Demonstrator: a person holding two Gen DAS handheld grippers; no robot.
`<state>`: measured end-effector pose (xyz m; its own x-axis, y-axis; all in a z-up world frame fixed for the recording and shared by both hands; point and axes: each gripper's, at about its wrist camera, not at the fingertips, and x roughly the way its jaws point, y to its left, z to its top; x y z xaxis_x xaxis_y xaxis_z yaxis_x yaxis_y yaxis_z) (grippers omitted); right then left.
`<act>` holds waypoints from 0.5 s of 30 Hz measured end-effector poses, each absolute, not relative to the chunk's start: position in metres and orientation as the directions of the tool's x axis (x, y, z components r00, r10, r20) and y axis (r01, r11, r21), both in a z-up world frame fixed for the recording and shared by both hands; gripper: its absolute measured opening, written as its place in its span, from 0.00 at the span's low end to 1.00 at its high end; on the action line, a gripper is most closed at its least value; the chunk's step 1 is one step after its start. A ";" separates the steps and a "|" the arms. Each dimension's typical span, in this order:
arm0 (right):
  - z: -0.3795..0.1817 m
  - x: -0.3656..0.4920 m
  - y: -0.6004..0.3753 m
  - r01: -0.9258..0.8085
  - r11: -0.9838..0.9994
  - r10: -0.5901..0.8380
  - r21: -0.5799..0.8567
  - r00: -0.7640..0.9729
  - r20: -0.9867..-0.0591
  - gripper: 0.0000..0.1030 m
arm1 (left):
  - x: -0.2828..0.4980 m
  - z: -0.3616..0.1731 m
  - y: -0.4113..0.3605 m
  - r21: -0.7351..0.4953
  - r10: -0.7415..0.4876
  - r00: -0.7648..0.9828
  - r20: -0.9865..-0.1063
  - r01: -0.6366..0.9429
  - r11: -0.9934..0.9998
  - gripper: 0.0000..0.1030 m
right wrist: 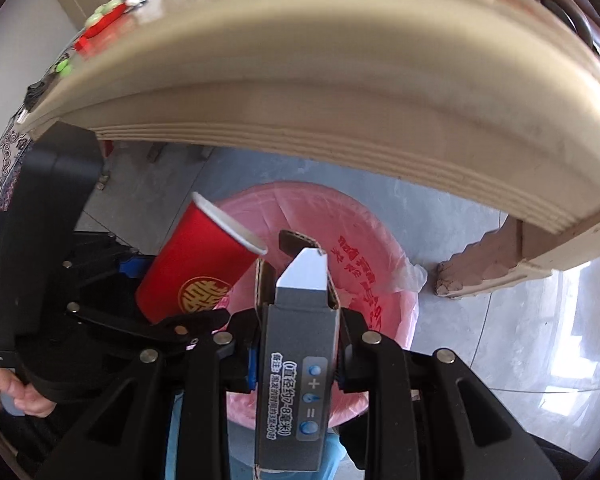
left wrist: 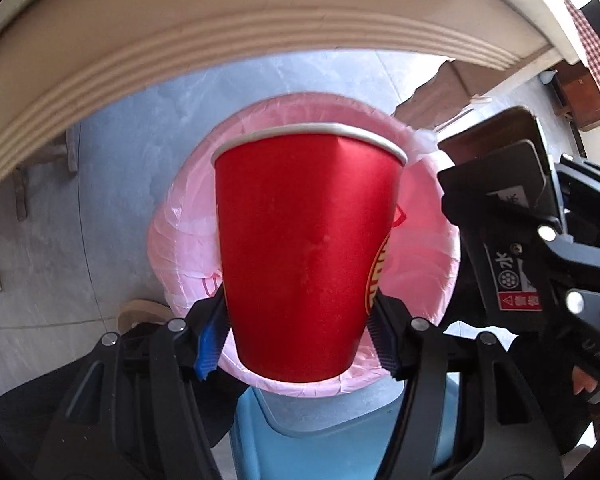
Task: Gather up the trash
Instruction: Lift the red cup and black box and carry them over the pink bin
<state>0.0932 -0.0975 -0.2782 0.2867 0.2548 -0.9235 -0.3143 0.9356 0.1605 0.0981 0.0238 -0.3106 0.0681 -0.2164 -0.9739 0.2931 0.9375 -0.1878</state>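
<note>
Left wrist: my left gripper [left wrist: 300, 332] clamps a red cup [left wrist: 304, 248] bearing a gold emblem. My right gripper [right wrist: 296, 356] clamps a grey carton [right wrist: 296, 384] printed "7-8毫米"; pink bin liner [right wrist: 364, 264] lettering unreadable.

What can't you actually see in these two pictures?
- Inside of the bin: left wrist view, blocked by the cup; right wrist view, by the box.
- Cup's inside: both views, seen from the side.
- Box's lower end: right wrist view, cut off by the edge.
- Items on the table: right wrist view, too small and blurred.
</note>
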 end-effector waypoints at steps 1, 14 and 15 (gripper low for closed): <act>-0.282 0.093 -0.097 -0.315 0.936 0.248 0.155 0.284 -0.926 0.25 | 0.100 -0.314 0.025 -0.191 -0.216 0.060 -0.975 0.285 0.939 0.58; -0.333 0.104 -0.102 -0.263 0.942 0.261 0.208 0.188 -0.947 0.26 | 0.116 -0.361 0.027 -0.262 -0.254 -0.066 -0.965 0.244 0.934 0.59; -0.335 0.104 -0.103 -0.258 0.943 0.263 0.212 0.182 -0.947 0.26 | 0.118 -0.362 0.026 -0.265 -0.255 -0.070 -0.964 0.245 0.933 0.59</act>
